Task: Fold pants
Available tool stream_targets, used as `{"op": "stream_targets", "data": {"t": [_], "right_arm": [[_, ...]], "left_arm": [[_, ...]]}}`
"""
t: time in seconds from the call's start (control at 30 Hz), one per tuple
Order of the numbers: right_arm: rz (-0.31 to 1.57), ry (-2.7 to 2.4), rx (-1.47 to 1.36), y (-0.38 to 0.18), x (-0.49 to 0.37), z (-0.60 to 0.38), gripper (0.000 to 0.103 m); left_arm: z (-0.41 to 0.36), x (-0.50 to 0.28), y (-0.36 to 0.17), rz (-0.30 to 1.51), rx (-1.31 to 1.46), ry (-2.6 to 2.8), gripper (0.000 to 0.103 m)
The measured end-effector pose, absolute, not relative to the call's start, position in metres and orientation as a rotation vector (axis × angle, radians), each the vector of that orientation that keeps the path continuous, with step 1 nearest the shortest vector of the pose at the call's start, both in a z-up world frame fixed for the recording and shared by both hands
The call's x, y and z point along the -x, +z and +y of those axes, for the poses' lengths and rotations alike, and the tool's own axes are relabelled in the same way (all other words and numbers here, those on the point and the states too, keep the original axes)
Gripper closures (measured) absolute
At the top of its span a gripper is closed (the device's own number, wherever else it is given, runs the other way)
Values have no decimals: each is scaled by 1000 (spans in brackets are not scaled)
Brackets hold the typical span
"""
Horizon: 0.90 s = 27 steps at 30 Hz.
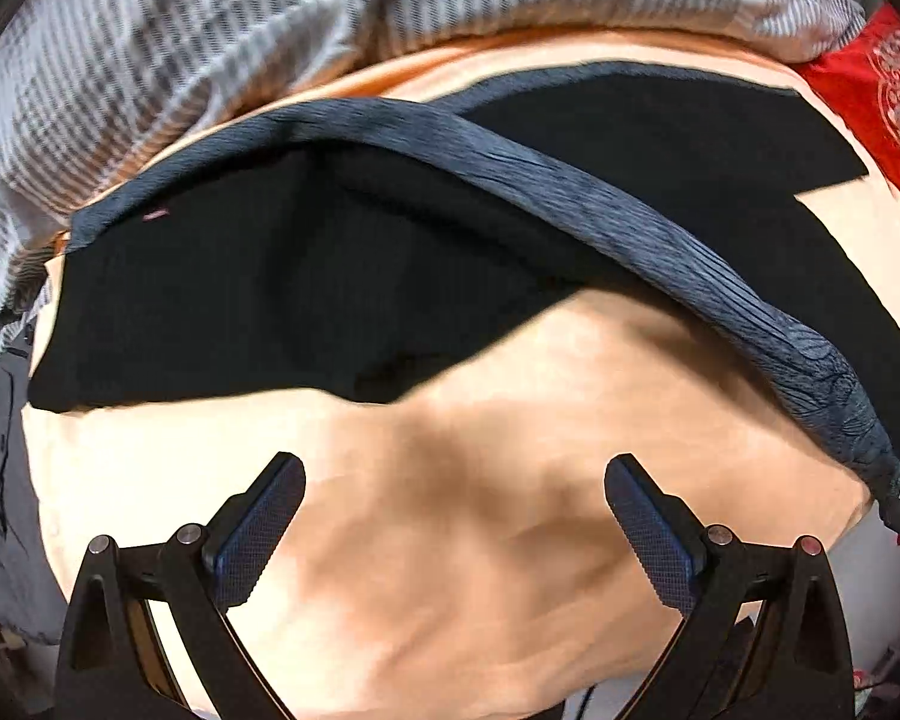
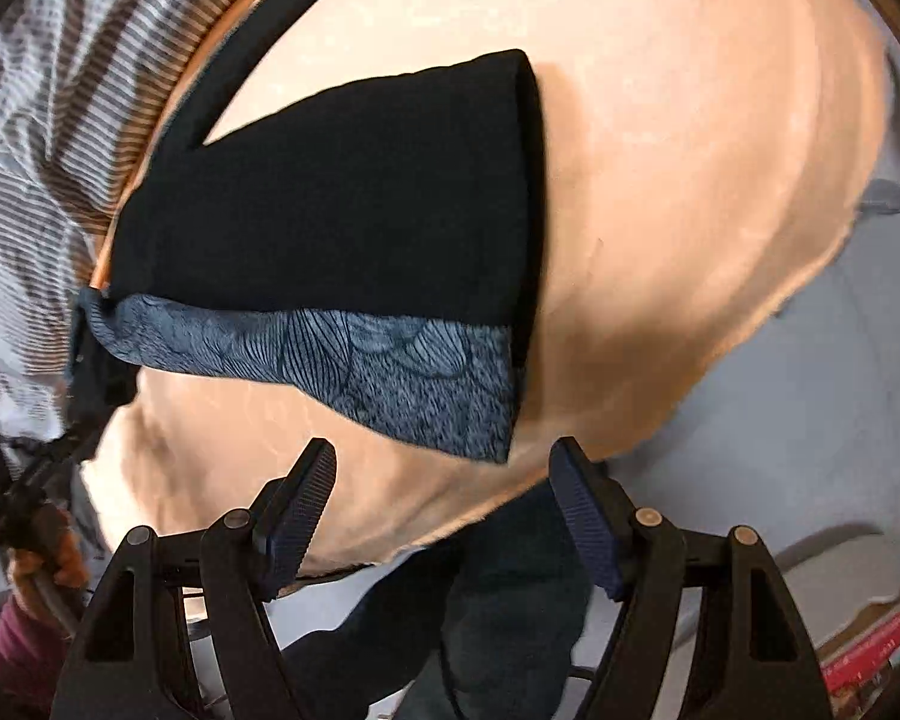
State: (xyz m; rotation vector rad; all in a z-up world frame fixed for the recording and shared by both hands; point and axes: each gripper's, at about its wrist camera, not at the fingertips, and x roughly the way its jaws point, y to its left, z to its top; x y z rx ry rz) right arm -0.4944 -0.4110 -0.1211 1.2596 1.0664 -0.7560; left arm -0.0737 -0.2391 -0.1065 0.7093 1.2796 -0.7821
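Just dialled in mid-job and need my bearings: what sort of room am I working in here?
Most likely a bedroom. The black pants are spread on a peach sheet that looks like a bed, with a rumpled striped quilt bunched along its far side and a red patterned cloth at one corner.

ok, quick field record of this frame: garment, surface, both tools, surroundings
garment: black pants with a blue patterned band, lying spread on the surface
surface: peach sheet, wrinkled
left tool: left gripper open, nothing between the pads, over bare sheet on the near side of the pants
right tool: right gripper open, empty, just off the patterned band's end
fold state: partly folded, exact layering hard to tell
surroundings: striped bedding behind the sheet, red cloth at one corner
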Motion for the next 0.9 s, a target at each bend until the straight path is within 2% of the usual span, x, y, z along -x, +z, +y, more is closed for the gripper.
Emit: {"op": "stream_targets", "data": {"t": [0.1, 0.13, 0.17, 0.23, 0.27, 0.33, 0.63, 0.9], "right_arm": [[1028, -685, -1296, -129, 496, -422, 31], [1015, -645, -1321, -133, 495, -425, 39], [1017, -617, -1342, -135, 495, -426, 57], [992, -514, -1415, -139, 494, -431, 84], [983, -488, -1439, -137, 494, -433, 87], [949, -437, -1462, -125, 492, -441, 90], [791, -321, -1412, -48, 452, -525, 91], [810, -308, -1264, -21, 372, -658, 91]], "left_arm": [[-249, 84, -113, 1309, -697, -777, 2], [-253, 86, -116, 1321, -694, -767, 2], [-255, 89, -119, 1339, -693, -757, 2], [-262, 93, -127, 1374, -702, -738, 2], [-265, 95, -129, 1379, -709, -734, 2], [-273, 100, -132, 1380, -727, -731, 2], [-320, 101, -126, 1414, -678, -717, 2], [-404, 53, -91, 1336, -556, -687, 2]]}}
